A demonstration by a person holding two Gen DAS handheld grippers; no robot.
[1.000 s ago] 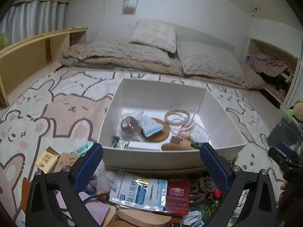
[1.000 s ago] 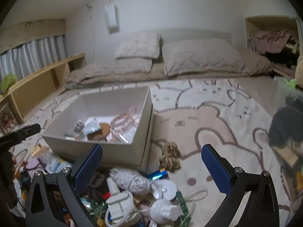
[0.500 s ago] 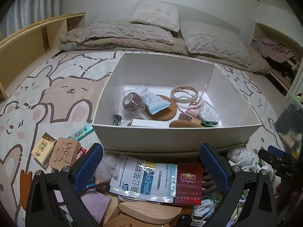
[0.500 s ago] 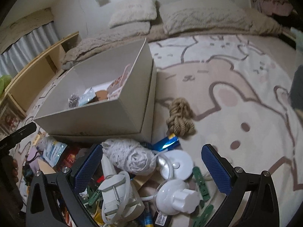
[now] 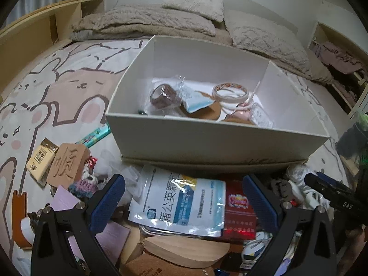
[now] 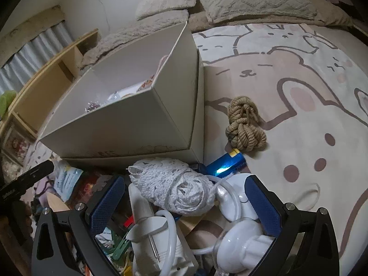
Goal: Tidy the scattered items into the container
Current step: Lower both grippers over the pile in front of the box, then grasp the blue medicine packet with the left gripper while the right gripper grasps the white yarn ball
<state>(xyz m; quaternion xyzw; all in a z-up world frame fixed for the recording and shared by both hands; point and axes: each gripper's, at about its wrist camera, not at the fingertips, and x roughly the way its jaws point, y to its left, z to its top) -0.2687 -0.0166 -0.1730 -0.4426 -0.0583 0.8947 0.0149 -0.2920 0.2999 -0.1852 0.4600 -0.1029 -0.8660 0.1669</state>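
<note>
Blue rubber pads line both hand-held grippers, and each stands spread wide with nothing between its fingers. The left hand-held gripper [image 5: 184, 204] hovers over a white-and-blue foil sachet [image 5: 181, 204] printed with large Chinese characters, lying in the clutter just in front of the white box [image 5: 207, 138]. Beside the sachet lies a red packet [image 5: 239, 211] with a pink-and-yellow logo too blurred to read. Farther left on the bed sit a carved wooden block [image 5: 67, 163] bearing one Chinese character, a small yellow carton [image 5: 41, 158] with dark print, and a teal wrapper [image 5: 94, 135] against the box's near left corner. Inside the box lie a brown tape roll [image 5: 164, 95], a clear tape ring [image 5: 230, 91] and a blue-white pouch [image 5: 195, 96].

The right hand-held gripper [image 6: 184, 204] hovers over a ball of white crocheted yarn [image 6: 174, 188], with a white plug and cable [image 6: 156, 237] and a white suction hook [image 6: 239, 239] below it. A shiny blue lighter [image 6: 226, 162] lies past the yarn, at the box's [image 6: 138, 119] near right corner, and a knotted jute rope bundle [image 6: 245, 124] rests on the bear-print bedsheet [image 6: 299, 92] beyond. The other gripper's black body reads "DAS" in the left view.
</note>
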